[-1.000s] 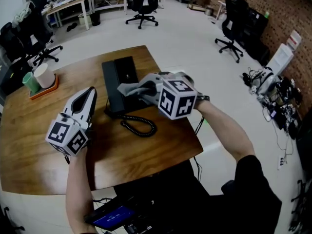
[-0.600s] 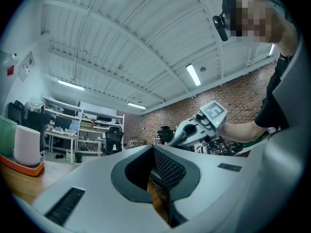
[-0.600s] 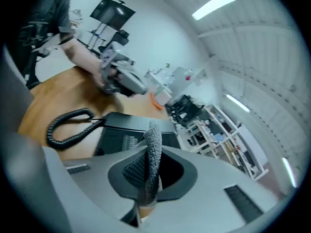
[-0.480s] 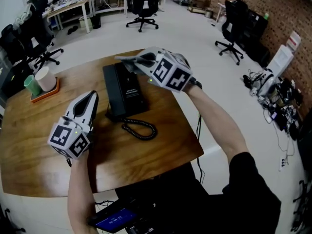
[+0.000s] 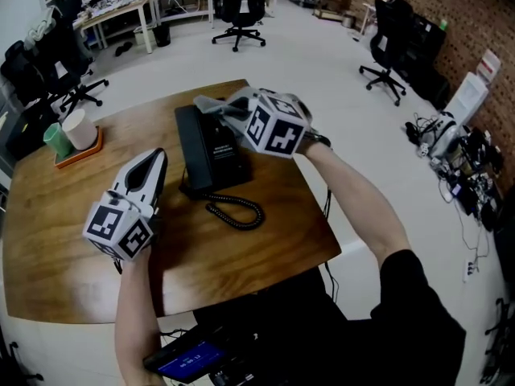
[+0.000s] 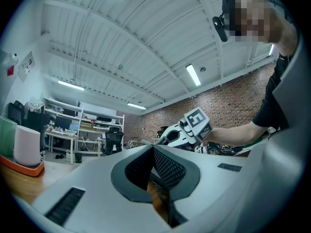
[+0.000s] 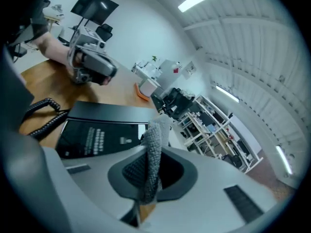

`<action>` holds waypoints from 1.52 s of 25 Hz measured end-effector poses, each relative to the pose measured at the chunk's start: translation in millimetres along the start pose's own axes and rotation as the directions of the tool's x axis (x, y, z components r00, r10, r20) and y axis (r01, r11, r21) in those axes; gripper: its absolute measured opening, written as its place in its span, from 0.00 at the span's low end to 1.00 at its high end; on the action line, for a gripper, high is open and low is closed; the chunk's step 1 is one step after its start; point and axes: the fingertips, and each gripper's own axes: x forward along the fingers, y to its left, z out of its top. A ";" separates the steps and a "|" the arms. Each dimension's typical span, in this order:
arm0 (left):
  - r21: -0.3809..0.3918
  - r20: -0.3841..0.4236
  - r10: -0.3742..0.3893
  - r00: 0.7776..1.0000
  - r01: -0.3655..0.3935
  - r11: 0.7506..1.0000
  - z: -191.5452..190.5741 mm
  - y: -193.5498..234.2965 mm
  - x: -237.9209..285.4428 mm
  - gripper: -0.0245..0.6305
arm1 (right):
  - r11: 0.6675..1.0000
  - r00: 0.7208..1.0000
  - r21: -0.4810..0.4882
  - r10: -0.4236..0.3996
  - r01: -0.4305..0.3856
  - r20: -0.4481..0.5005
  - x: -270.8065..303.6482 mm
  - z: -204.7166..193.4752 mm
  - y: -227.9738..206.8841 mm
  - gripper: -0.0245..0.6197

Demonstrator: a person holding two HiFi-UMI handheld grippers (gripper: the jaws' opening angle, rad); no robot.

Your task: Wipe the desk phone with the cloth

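A black desk phone [image 5: 208,151] lies on the wooden desk [image 5: 64,232], its coiled cord [image 5: 237,211] trailing toward me. My right gripper [image 5: 224,108] hovers over the phone's far end, shut on a grey cloth [image 5: 211,103]. In the right gripper view the cloth [image 7: 153,154] stands pinched between the jaws above the phone [image 7: 99,132]. My left gripper [image 5: 153,161] rests low at the phone's left side, jaws shut with nothing between them; the left gripper view looks past its tips [image 6: 154,152] toward the right gripper [image 6: 187,130].
A green cup [image 5: 55,139] and a white cup [image 5: 77,127] stand on an orange tray [image 5: 80,149] at the desk's far left. Office chairs [image 5: 238,2] and tables stand on the floor beyond. The desk's near edge is by my body.
My right gripper with the cloth moved from the phone's near part out to its far end, then drew back slightly. The left gripper barely shifted.
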 end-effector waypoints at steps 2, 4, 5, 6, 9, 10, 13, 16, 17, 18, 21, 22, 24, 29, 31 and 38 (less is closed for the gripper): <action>-0.001 -0.006 -0.003 1.000 0.003 1.000 -0.9 -2.1 -0.5 0.02 | 0.998 0.999 -0.037 0.049 -0.049 0.014 -14.5 0.2 27.4 0.08; -0.002 -0.011 -0.009 1.000 0.009 1.000 -1.7 0.8 -3.4 0.02 | 0.994 0.995 -0.058 0.091 -0.090 0.028 -24.1 4.2 54.2 0.08; -0.002 -0.010 -0.010 1.000 0.010 1.000 -2.4 3.2 -4.8 0.02 | 0.992 0.993 -0.065 0.110 -0.107 0.033 -28.0 5.8 66.6 0.08; -0.004 -0.008 -0.010 1.000 0.010 1.000 -3.2 4.4 -5.4 0.02 | 0.990 0.991 -0.074 0.126 -0.123 0.035 -32.4 6.5 77.8 0.08; -0.012 -0.012 -0.024 1.000 0.024 1.000 -3.0 -5.3 -1.4 0.02 | 0.981 0.985 -0.105 0.169 -0.164 0.036 -51.2 3.2 105.1 0.08; -0.014 -0.017 -0.032 0.999 0.032 0.999 -2.6 -9.8 0.5 0.02 | 0.977 0.982 -0.112 0.185 -0.180 0.037 -57.6 1.9 113.2 0.08; -0.030 -0.035 -0.052 0.998 0.051 0.998 -5.3 -17.5 0.5 0.02 | 0.967 0.973 -0.122 0.229 -0.223 0.038 -70.8 0.1 134.1 0.08; -0.036 -0.036 -0.048 0.998 0.047 0.998 -6.7 -18.7 -1.9 0.02 | 0.980 0.976 -0.065 0.192 -0.185 0.106 -83.5 6.5 131.7 0.08; -0.035 -0.033 -0.045 0.998 0.044 0.998 -6.0 -18.7 -1.2 0.02 | 0.986 0.976 -0.029 0.165 -0.162 0.144 -89.7 10.6 125.8 0.08; -0.035 -0.031 -0.041 0.999 0.040 0.999 -5.5 -18.6 -0.4 0.02 | 0.990 0.974 0.011 0.136 -0.140 0.180 -96.3 14.3 119.4 0.08; -0.046 -0.024 -0.042 0.999 0.041 0.998 -3.9 -14.4 6.0 0.02 | 0.990 0.966 0.121 0.045 -0.077 0.253 -114.7 21.8 97.5 0.08; -0.052 -0.016 -0.054 0.998 0.053 0.997 -1.3 -13.8 9.8 0.02 | 0.987 0.961 0.149 0.014 -0.058 0.277 -120.8 25.3 89.9 0.08; -0.054 0.004 -0.079 0.997 0.080 0.995 9.4 -19.5 15.1 0.02 | 0.981 0.940 0.193 -0.037 -0.031 0.338 -133.6 34.8 78.9 0.08; -0.038 0.023 -0.117 0.993 0.118 0.992 35.3 -56.5 5.8 0.03 | 0.956 0.893 0.291 -0.099 -0.037 0.440 -163.7 47.2 76.0 0.08; -0.037 0.030 -0.137 0.990 0.139 0.990 41.7 -71.8 3.9 0.03 | 0.945 0.870 0.324 -0.127 -0.039 0.476 -178.3 49.1 74.0 0.08; -0.038 0.088 -0.175 0.981 0.179 0.983 61.3 -112.1 -25.4 0.03 | 0.906 0.770 0.411 -0.190 -0.102 0.609 -229.9 67.1 87.2 0.08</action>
